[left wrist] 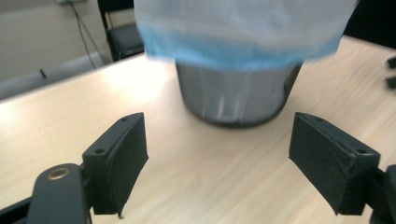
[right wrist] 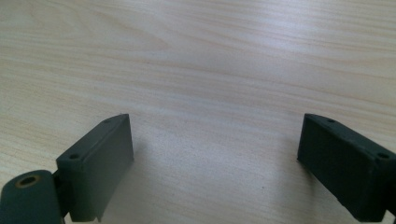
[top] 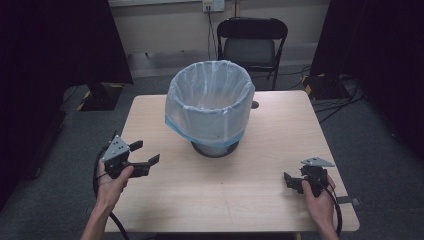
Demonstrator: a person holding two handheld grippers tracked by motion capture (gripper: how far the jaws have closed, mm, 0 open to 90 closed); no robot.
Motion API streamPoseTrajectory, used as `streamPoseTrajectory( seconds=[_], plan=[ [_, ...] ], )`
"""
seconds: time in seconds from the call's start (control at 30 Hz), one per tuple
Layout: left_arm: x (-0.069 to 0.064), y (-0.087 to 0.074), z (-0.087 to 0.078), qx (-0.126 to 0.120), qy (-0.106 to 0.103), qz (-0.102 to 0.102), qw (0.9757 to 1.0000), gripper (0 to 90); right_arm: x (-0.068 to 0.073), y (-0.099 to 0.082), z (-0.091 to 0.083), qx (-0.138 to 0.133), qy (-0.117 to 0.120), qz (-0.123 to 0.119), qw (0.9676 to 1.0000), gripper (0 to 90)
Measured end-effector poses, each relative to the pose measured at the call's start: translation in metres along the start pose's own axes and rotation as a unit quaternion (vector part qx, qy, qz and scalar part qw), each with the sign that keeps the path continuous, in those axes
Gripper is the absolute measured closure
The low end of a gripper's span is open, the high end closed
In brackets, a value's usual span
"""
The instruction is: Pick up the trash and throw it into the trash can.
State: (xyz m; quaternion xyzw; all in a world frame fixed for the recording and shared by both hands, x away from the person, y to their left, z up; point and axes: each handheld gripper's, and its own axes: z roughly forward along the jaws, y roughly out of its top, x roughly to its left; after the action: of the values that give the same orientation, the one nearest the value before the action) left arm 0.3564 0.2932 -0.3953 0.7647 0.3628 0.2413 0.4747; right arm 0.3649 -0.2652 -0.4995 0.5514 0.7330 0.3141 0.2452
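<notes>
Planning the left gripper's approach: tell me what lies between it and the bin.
Nothing: bare table separates the open left gripper from the lined bin, in the high and left gripper views.

My left tongs [top: 146, 153] sit gaping near the counter's left edge; right tongs [top: 290, 181] gape low by the right edge.

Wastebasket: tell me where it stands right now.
High view: the wastebasket stands at the table's far middle, ahead of both grippers, a chair behind it.
</notes>
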Motion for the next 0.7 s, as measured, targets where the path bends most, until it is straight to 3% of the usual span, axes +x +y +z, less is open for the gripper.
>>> streamPoseTrajectory(
  seconds=[0.2, 0.3, 0.4, 0.53, 0.7],
  plan=[
    [-0.001, -0.028, 0.009, 0.038, 0.002, -0.008, 0.9993, 19.2, 0.000, 0.000, 0.000, 0.000, 0.000, 0.000, 1.0000, 9.4],
    [0.000, -0.043, 0.012, 0.044, -0.005, -0.037, 0.9983, 19.2, 0.000, 0.000, 0.000, 0.000, 0.000, 0.000, 1.0000, 9.4],
    [0.004, -0.057, 0.013, 0.060, -0.006, -0.050, 0.9969, 19.3, 0.000, 0.000, 0.000, 0.000, 0.000, 0.000, 1.0000, 9.4],
    [0.005, -0.077, 0.017, 0.088, 0.002, -0.054, 0.9946, 19.9, 0.000, 0.000, 0.000, 0.000, 0.000, 0.000, 1.0000, 9.4],
    [0.005, -0.091, 0.023, 0.115, 0.012, -0.055, 0.9918, 19.9, 0.000, 0.000, 0.000, 0.000, 0.000, 0.000, 1.0000, 9.4]
  ],
)
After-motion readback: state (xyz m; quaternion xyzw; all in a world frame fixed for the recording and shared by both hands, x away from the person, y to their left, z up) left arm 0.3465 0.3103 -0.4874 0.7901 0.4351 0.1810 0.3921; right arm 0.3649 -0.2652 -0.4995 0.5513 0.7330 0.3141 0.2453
